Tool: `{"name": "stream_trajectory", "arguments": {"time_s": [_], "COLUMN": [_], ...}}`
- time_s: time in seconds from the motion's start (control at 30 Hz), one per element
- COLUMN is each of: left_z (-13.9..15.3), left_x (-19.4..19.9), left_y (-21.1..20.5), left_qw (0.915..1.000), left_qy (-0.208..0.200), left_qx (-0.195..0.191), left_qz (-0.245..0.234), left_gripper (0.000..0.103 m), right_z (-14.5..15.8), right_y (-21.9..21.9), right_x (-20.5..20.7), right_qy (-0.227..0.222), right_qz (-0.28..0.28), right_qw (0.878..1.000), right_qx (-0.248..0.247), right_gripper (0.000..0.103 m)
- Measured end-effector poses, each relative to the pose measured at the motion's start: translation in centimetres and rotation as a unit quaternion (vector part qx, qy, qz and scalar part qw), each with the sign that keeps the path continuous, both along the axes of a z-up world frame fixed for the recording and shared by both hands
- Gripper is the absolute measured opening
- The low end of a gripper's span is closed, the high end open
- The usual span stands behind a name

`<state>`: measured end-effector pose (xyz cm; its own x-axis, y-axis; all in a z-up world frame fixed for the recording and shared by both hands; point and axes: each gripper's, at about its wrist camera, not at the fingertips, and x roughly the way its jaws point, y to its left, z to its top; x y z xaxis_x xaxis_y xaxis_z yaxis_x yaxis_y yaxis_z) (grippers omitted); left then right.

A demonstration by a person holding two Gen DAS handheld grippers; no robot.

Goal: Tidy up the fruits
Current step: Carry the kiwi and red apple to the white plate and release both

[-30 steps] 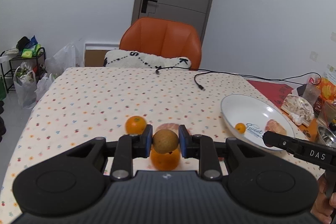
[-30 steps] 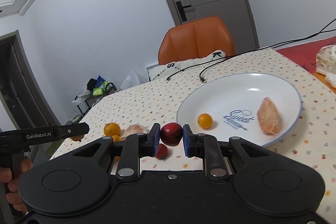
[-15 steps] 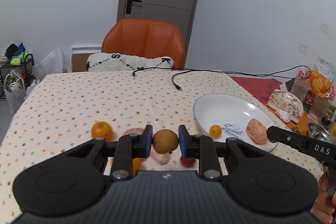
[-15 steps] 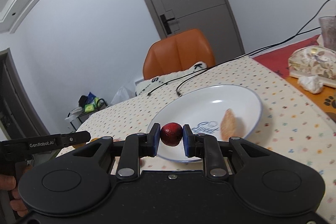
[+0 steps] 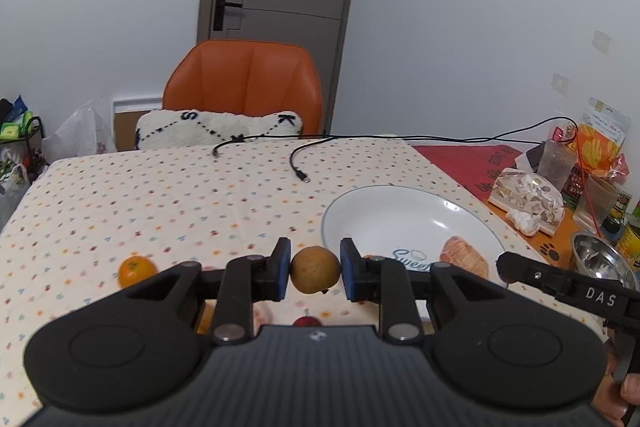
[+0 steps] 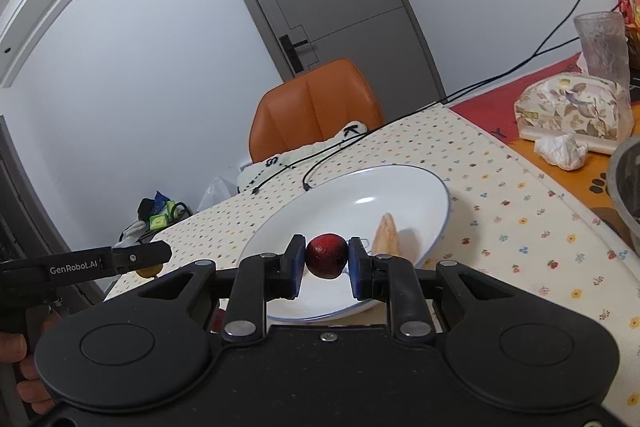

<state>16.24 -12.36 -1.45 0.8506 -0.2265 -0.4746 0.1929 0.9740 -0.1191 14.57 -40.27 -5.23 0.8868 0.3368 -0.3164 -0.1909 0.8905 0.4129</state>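
My left gripper [image 5: 315, 270] is shut on a round brown fruit [image 5: 315, 269], held above the dotted tablecloth just left of the white plate [image 5: 372, 211]. A peeled pinkish segment [image 5: 464, 255] lies in that plate. An orange [image 5: 137, 270] sits on the cloth at the left, and a small red fruit [image 5: 306, 320] peeks out under the left gripper. My right gripper [image 6: 326, 256] is shut on a dark red fruit [image 6: 326, 255], over the near part of the plate [image 6: 352, 203], beside the segment [image 6: 386, 242].
Black cables [image 5: 298, 167] cross the far side of the table. An orange chair [image 5: 244, 87] with a cushion stands behind it. At the right are a wrapped package [image 5: 528, 193], a glass [image 6: 600, 43], a metal bowl [image 5: 604, 263] and snack bags.
Both grippers moved right toward the plate, each still holding its fruit. The right gripper now hangs over the plate; the oranges on the cloth have slid left and low in view.
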Motion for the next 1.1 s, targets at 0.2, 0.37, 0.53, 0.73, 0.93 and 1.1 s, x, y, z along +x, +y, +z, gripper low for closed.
{"name": "stream_trajectory", "arguments": {"time_s": [0.2, 0.37, 0.53, 0.73, 0.93, 1.1], "left_z": [-0.5, -1.1, -1.6, -2.1, -2.5, -2.2], "left_x": [1.1, 2.0, 2.9, 3.6, 3.8, 3.5], "left_y": [-1.7, -3.1, -4.5, -5.3, -4.0, -1.9], "left_qw": [0.9999, 0.9996, 0.999, 0.9984, 0.9985, 0.9991], "left_qy": [0.007, 0.015, 0.024, 0.034, 0.047, 0.042], "left_qx": [-0.001, -0.001, -0.003, -0.005, -0.005, -0.004], "left_qz": [-0.011, -0.022, -0.037, -0.044, -0.027, -0.001], "left_gripper": [0.025, 0.025, 0.025, 0.028, 0.032, 0.057], "right_z": [-0.9, -1.5, -1.6, -1.7, -2.0, -1.7], "right_y": [-0.7, -1.1, -0.8, -0.3, 0.2, 0.9], "right_x": [0.9, 1.5, 2.1, 2.6, 3.0, 2.8], "right_qy": [0.011, 0.018, 0.022, 0.024, 0.03, 0.023], "right_qz": [-0.002, -0.002, 0.004, 0.011, 0.013, 0.013], "right_qw": [1.0, 1.0, 1.0, 1.0, 0.999, 1.0], "right_qx": [0.004, 0.008, 0.007, 0.003, 0.0, -0.012], "right_gripper": [0.021, 0.021, 0.021, 0.021, 0.023, 0.029]}}
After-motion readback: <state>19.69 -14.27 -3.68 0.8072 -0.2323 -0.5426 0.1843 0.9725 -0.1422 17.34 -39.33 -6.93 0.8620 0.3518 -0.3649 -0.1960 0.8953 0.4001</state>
